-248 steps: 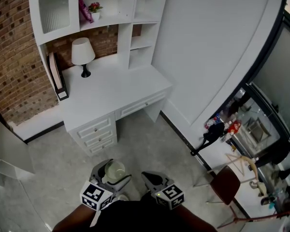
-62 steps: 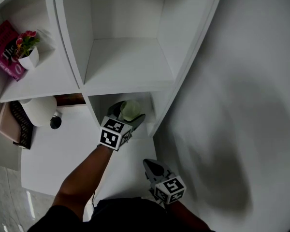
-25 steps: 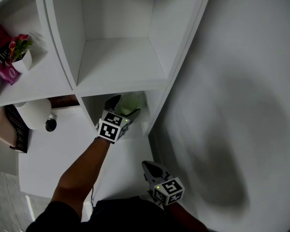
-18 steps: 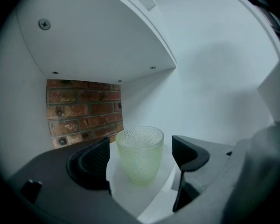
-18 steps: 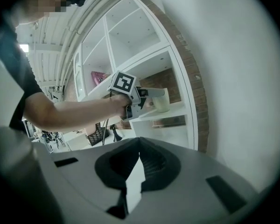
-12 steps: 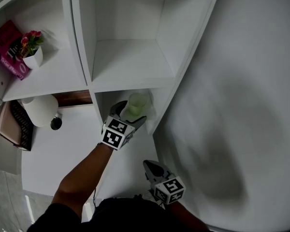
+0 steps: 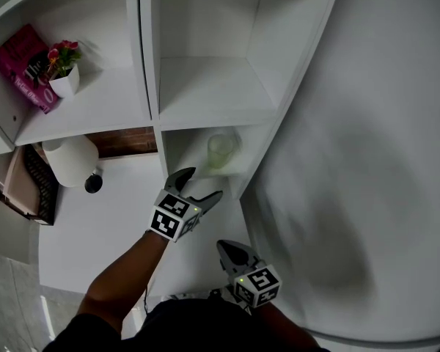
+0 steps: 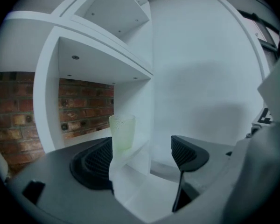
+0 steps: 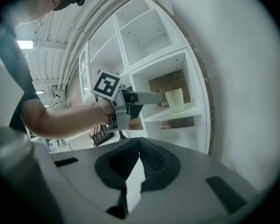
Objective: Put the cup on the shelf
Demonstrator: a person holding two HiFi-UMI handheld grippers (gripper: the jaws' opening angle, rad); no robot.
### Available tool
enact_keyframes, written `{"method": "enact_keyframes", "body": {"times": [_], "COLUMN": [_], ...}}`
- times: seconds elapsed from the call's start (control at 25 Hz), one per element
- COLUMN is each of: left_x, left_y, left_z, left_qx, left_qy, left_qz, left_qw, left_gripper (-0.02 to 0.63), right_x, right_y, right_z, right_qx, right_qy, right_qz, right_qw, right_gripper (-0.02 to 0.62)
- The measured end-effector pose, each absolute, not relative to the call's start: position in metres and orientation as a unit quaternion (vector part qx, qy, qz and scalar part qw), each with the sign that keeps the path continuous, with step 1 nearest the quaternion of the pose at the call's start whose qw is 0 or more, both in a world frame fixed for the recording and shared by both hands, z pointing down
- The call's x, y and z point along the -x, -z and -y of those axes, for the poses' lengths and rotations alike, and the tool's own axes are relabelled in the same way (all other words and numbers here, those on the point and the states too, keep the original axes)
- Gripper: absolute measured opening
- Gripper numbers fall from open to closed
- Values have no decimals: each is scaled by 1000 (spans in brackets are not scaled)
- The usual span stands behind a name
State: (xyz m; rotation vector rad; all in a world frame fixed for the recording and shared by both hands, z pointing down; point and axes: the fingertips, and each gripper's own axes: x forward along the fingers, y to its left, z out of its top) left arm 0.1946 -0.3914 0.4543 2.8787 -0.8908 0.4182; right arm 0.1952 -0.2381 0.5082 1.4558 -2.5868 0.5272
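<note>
Cup (image 7: 221, 151) pale grn (dotted texture), shelf (image 7: 205, 86) wht, brick wall (image 8: 84, 108) red-brown.

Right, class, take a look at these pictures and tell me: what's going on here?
A person with a gripper in each hand is putting a pale green cup on a white shelf unit. The cup stands upright in the lower compartment, touched by nothing. The left gripper hovers just in front of it, jaws apart and empty. The right gripper is held low near the person's body, jaws together, holding nothing. The placing looks done.
</note>
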Motion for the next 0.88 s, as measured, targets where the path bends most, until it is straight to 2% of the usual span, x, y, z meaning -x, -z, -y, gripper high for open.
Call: {"method": "enact_keyframes", "body": {"times": [0.12, 0.24, 0.36, 0.6, 0.88], "left_x": [-179, -161, -146, -118, -83], "left_y": [-457, -454, -452, -458, -478], "left_z": [378, 365, 351, 324, 302], "left_qx": [-945, -944, -945, -942, -934], "left_qy": [-137, -129, -123, -114, -114], "left_qz": [293, 298, 298, 308, 327], "left_qw": [53, 51, 52, 65, 91], "left_gripper": [385, 253, 204, 58, 8], "right_x": [-187, -178, -169, -153, -137], "right_y": [-509, -508, -508, -505, -510], "right_z": [235, 235, 234, 232, 232], "right_qx": [-478, -474, -468, -454, -436], "right_qy": [-174, -170, -169, -160, -163], "right_qz": [858, 861, 865, 874, 882], "right_qw": [64, 64, 65, 69, 74], "right_gripper": [5, 5, 5, 5, 5]}}
